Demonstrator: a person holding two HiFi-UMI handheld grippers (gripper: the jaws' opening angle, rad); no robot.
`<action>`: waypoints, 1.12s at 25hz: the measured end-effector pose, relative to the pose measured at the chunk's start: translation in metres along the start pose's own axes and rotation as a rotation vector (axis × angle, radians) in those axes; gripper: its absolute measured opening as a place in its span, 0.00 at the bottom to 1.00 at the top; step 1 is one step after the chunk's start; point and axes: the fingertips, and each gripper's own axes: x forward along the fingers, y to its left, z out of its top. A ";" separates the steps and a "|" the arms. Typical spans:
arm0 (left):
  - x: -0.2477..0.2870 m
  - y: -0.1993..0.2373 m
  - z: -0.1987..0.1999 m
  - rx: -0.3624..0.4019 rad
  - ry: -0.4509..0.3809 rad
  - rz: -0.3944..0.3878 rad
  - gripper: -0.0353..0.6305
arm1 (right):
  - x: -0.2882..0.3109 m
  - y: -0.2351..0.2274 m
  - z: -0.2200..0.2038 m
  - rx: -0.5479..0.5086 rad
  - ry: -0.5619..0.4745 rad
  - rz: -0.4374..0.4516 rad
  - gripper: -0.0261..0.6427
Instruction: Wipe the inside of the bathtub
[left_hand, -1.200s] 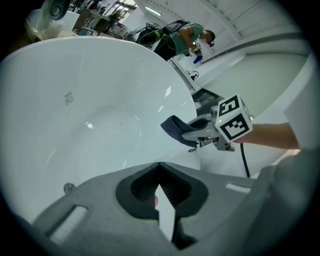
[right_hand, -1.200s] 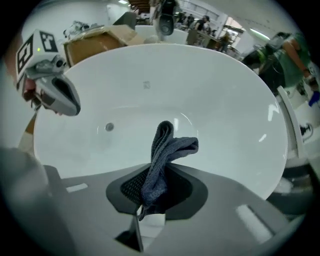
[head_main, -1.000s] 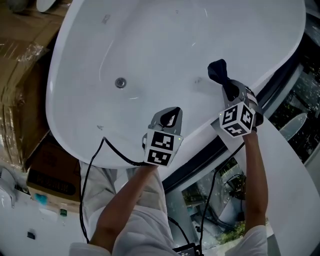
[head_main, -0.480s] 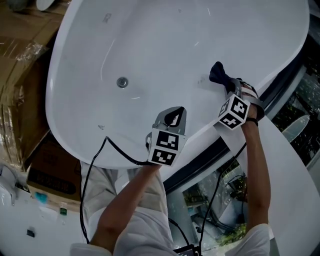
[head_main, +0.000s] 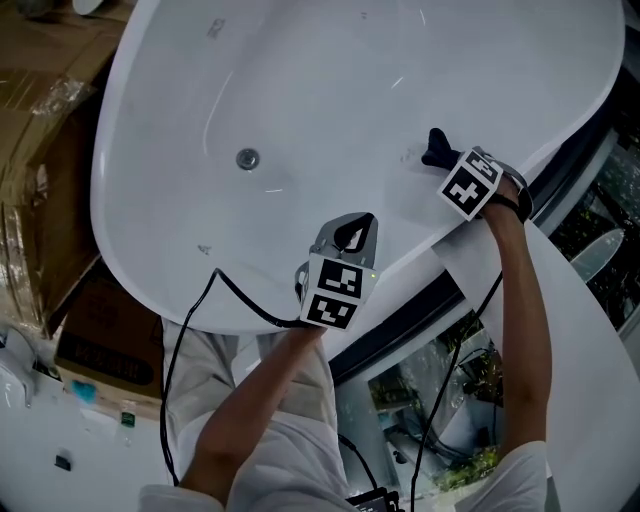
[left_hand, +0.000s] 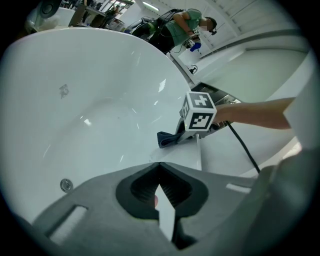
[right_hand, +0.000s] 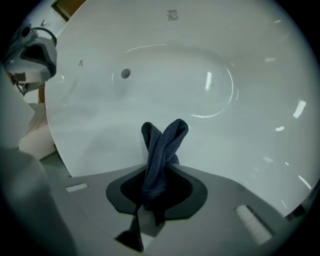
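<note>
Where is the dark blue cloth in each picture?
Head view: the cloth is right of centre, sticking out of the right gripper.
Left gripper view: the cloth is near the middle, just lower left of the marker cube.
Right gripper view: the cloth is at the centre, pinched between the jaws.
Shared landmark: the round drain in the bathtub floor.

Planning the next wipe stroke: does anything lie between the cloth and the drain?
Nothing visible does. The cloth, clamped in the right gripper, faces bare bathtub surface all the way to the drain.
</note>
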 end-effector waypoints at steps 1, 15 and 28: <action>0.000 -0.001 0.000 0.000 0.001 -0.001 0.05 | 0.000 -0.001 0.000 0.023 0.006 0.025 0.14; -0.004 -0.001 -0.010 0.009 0.006 -0.005 0.05 | 0.007 0.014 0.001 0.286 0.096 0.305 0.14; -0.014 0.008 -0.015 0.015 0.003 -0.001 0.05 | 0.014 0.073 0.025 0.267 0.104 0.379 0.14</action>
